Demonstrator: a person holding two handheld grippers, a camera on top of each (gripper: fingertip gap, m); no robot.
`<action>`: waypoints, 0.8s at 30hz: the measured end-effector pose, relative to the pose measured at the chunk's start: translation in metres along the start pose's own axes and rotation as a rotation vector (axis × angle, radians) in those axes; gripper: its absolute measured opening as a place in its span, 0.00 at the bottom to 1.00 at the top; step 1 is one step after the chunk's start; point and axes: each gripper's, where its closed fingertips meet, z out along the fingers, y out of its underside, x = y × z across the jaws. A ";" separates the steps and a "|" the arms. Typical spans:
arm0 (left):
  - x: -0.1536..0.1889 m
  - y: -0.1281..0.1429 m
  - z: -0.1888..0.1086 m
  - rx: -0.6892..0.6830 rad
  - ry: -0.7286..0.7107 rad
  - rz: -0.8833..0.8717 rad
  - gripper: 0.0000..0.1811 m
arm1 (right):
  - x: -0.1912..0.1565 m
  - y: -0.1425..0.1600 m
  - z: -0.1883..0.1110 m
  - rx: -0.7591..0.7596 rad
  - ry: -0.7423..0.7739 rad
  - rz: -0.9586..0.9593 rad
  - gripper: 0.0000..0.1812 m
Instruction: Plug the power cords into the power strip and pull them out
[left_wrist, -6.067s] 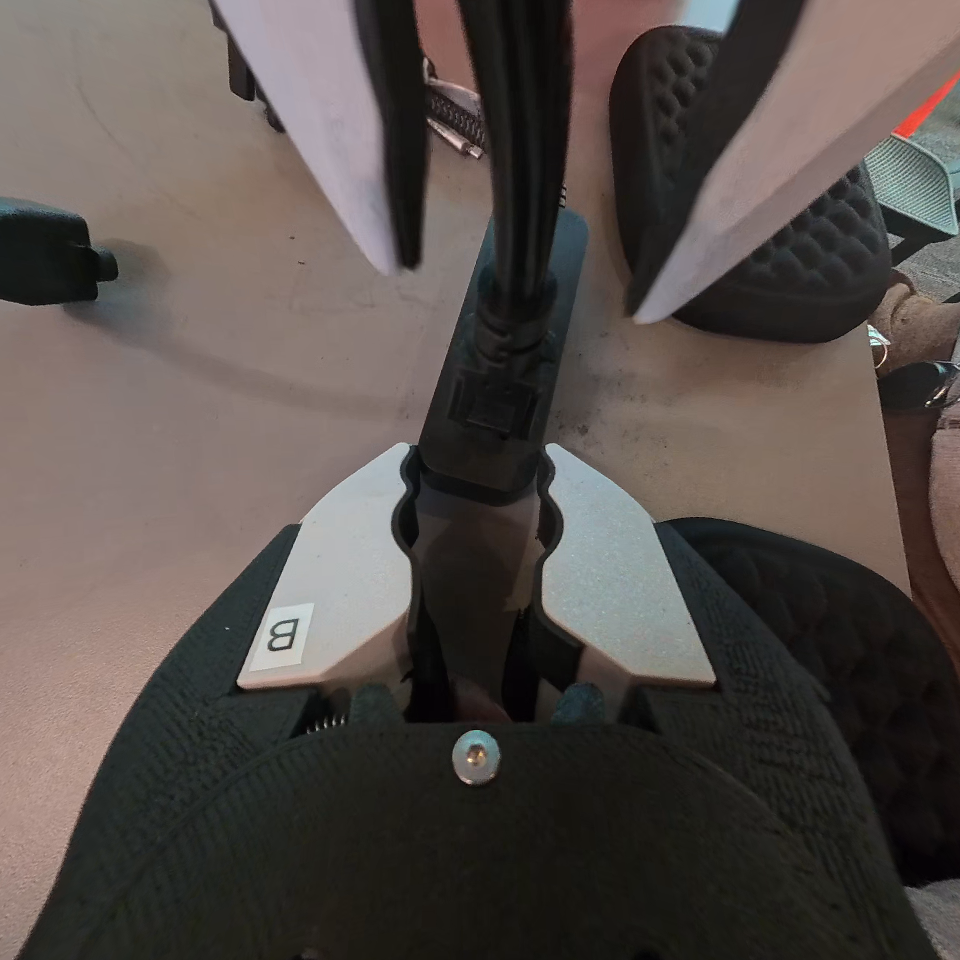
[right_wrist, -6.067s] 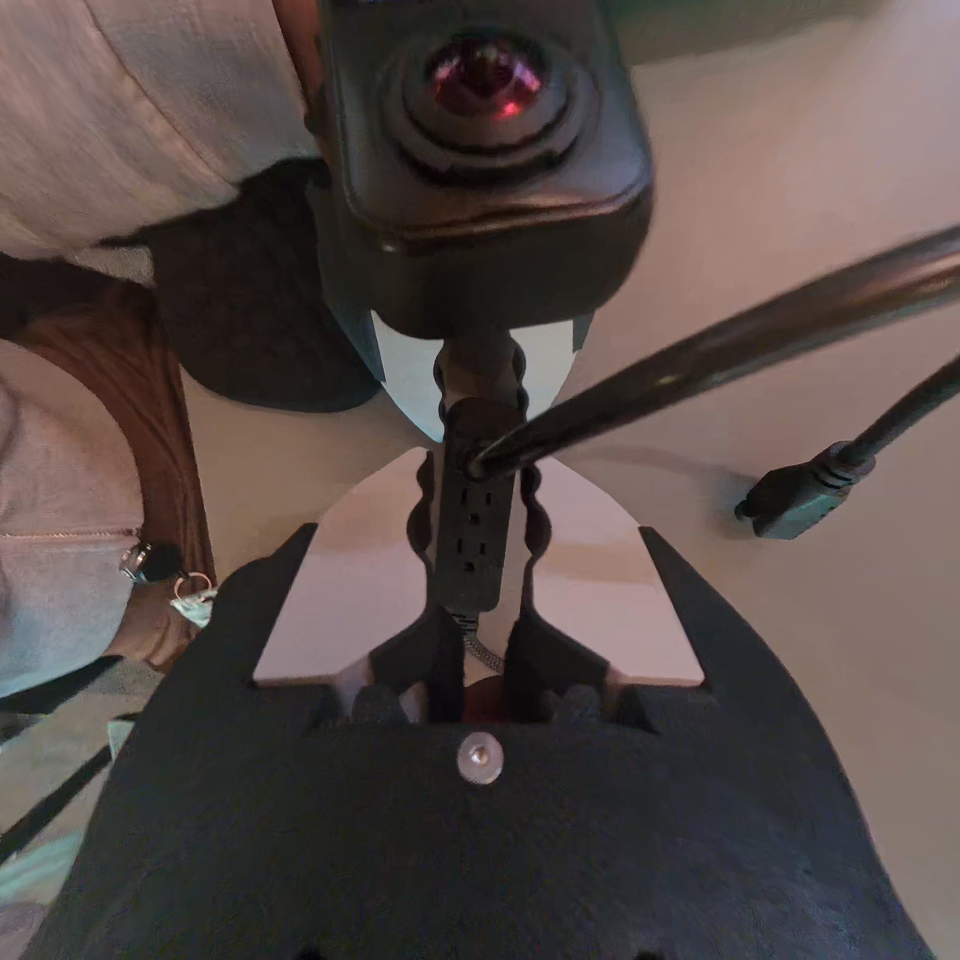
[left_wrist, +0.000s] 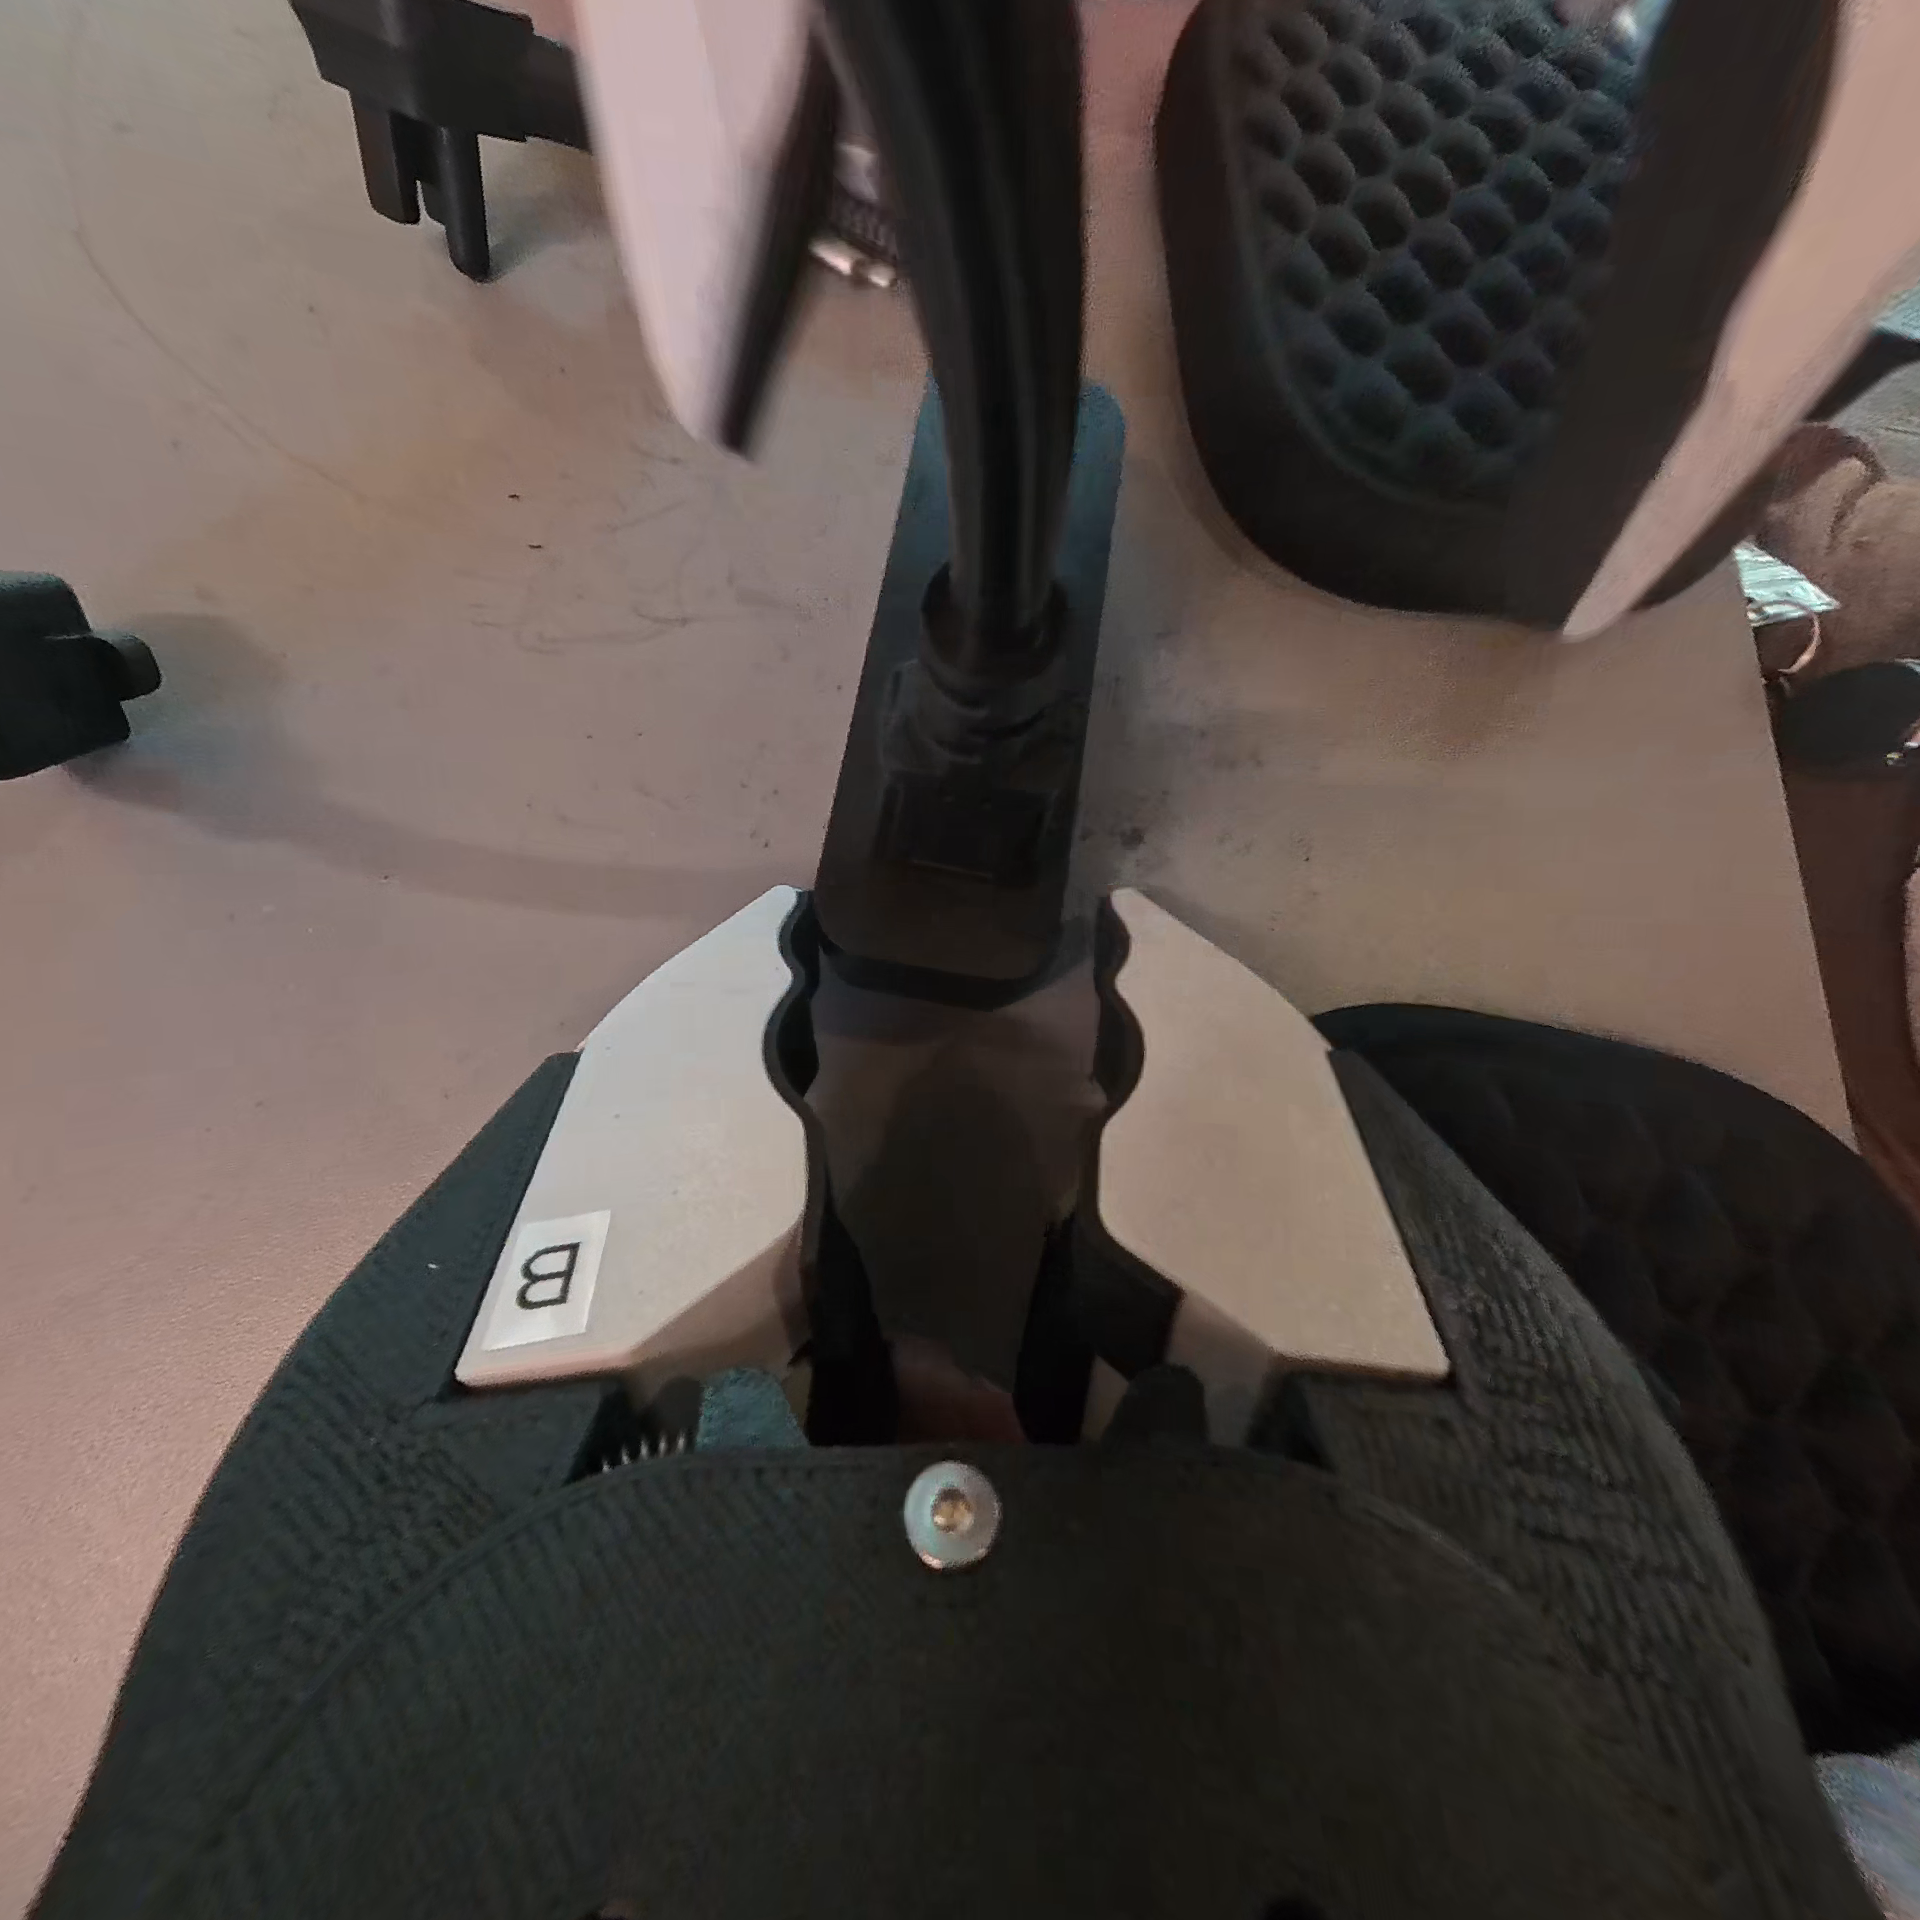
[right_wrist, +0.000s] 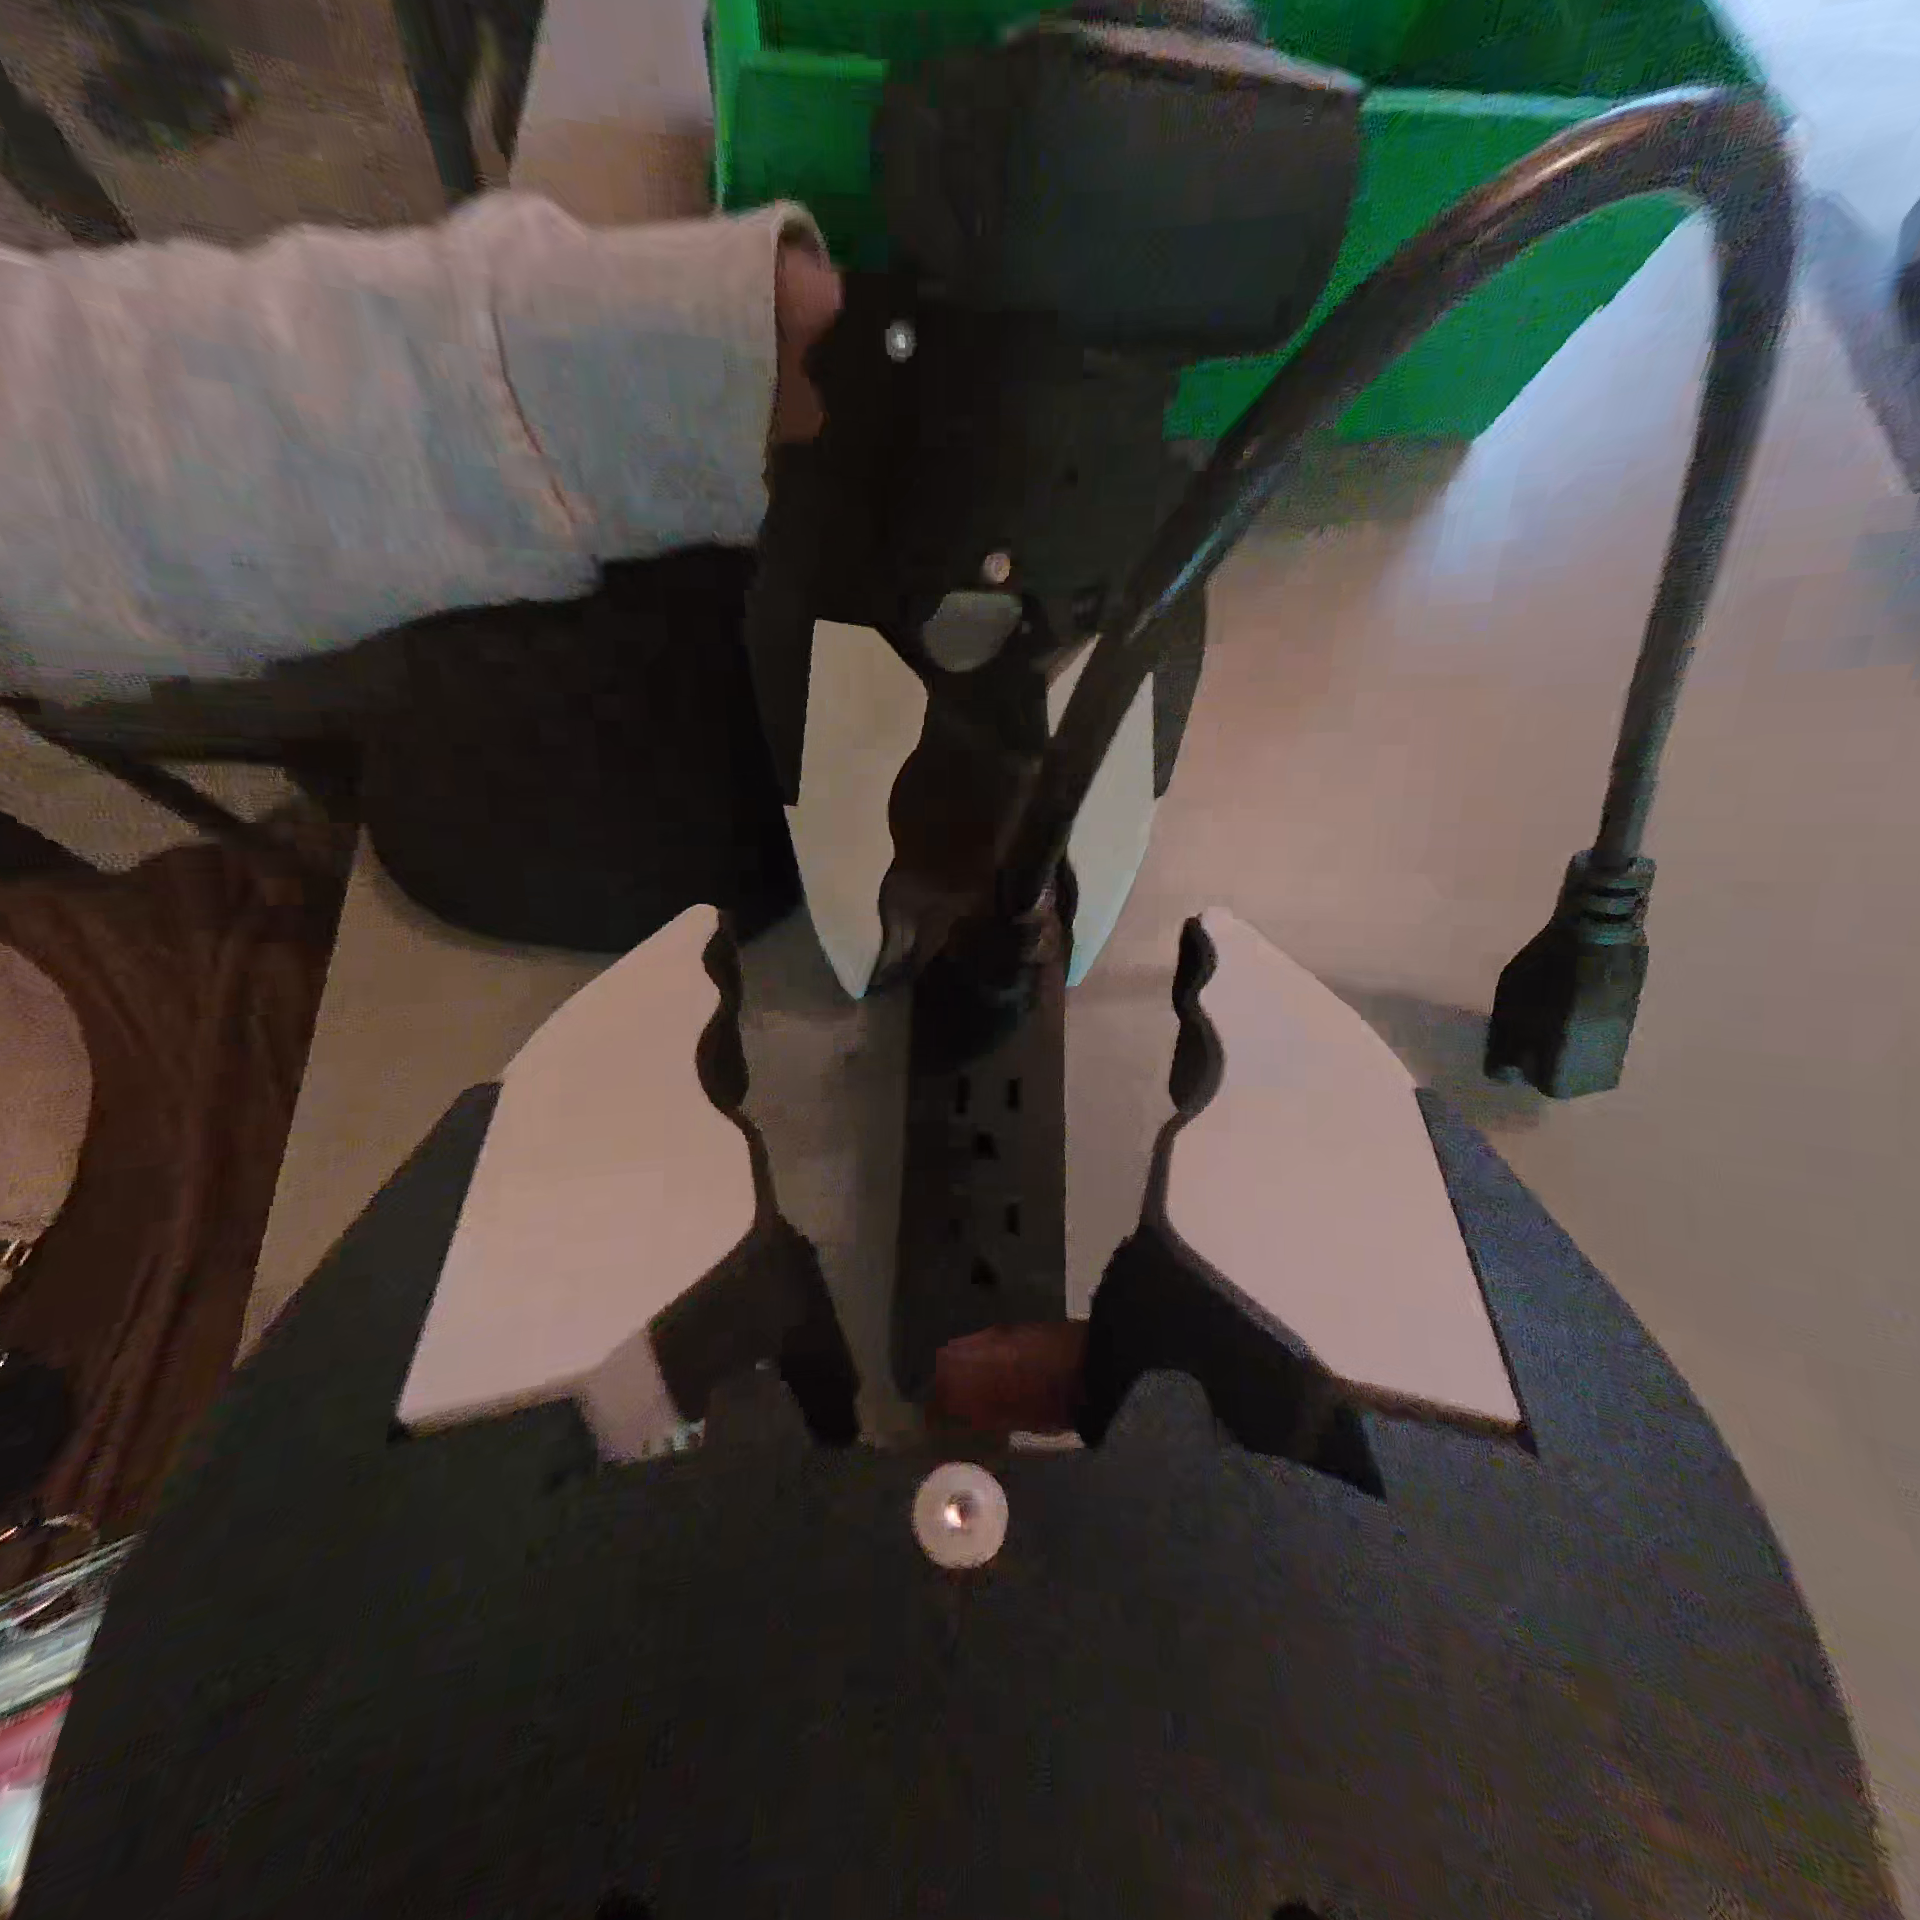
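Note:
The black power strip (left_wrist: 987, 499) lies on the tan table, running away from my left gripper (left_wrist: 951, 914). My left gripper is shut on the strip's near end. A black plug (left_wrist: 977, 790) sits in the outlet nearest to it, and its cord (left_wrist: 977, 312) rises upward. My right gripper (right_wrist: 956, 935) is open wide above the strip (right_wrist: 987, 1174), with one finger on each side, touching nothing. A red switch (right_wrist: 997, 1361) shows at this end of the strip. The cord (right_wrist: 1714, 416) loops over to its connector (right_wrist: 1569, 987), which lies on the table.
A second loose plug (left_wrist: 416, 135) with bare prongs lies at the far left. A green box (right_wrist: 1455, 260) stands behind the left gripper. A person's grey sleeve (right_wrist: 364, 416) reaches in from the left. Black quilted cushions (left_wrist: 1403, 260) sit by the table's right edge.
My right gripper has opened wider and drawn back along the strip. The plug stays in the strip. My left gripper keeps hold of the strip's end.

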 end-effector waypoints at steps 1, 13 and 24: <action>0.003 0.000 0.000 0.003 0.023 -0.004 0.32 | 0.006 -0.003 -0.005 0.106 0.014 -0.004 0.49; -0.001 -0.004 -0.007 0.021 -0.065 -0.006 0.59 | 0.048 -0.037 -0.129 1.115 0.406 0.035 0.54; 0.012 -0.085 -0.121 0.726 -0.821 0.255 0.61 | 0.050 -0.036 -0.134 1.031 0.666 -0.039 0.64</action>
